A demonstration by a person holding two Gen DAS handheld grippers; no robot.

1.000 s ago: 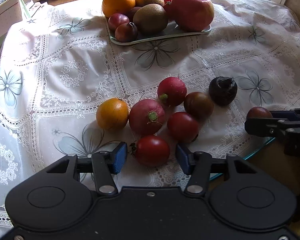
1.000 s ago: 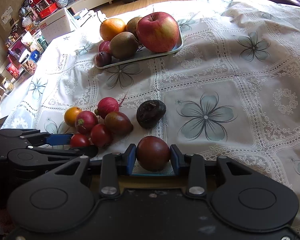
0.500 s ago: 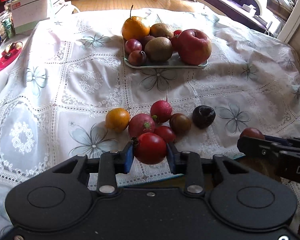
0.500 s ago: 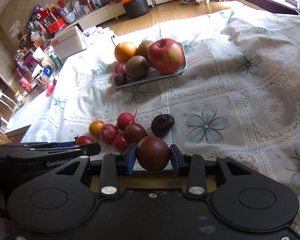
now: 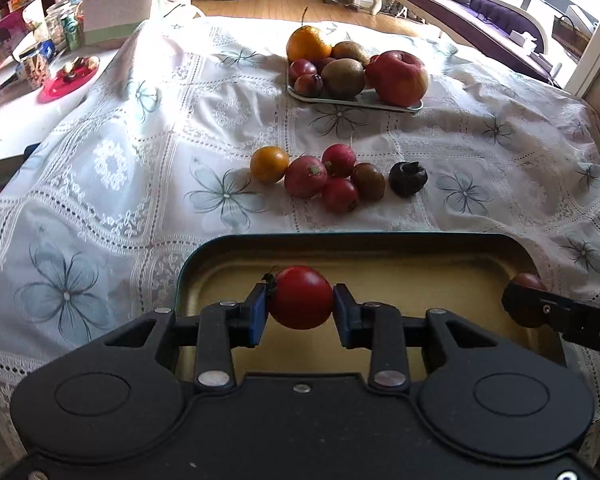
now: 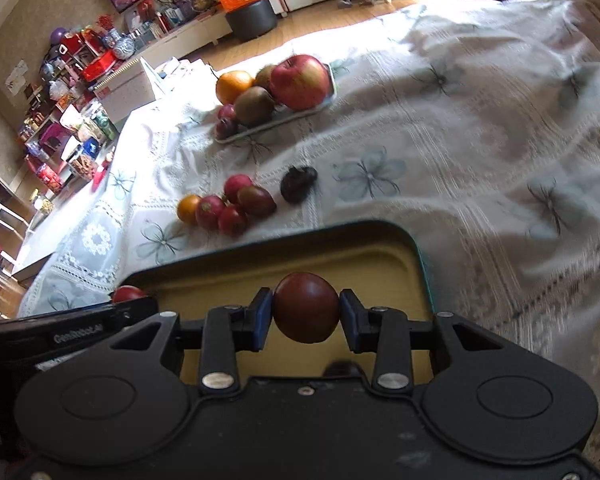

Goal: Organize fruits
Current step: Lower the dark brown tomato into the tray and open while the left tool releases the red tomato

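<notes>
Pinching a red tomato [image 5: 301,297] — left gripper [image 5: 301,312]; right gripper [image 6: 306,314] clamps a dark tomato [image 6: 306,307].

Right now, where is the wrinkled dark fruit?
In the left wrist view, the wrinkled dark fruit lies on the tablecloth, right of the loose cluster, beside the brownish tomato.

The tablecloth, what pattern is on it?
White lace tablecloth with grey-blue flowers, clearest in the left wrist view.
</notes>
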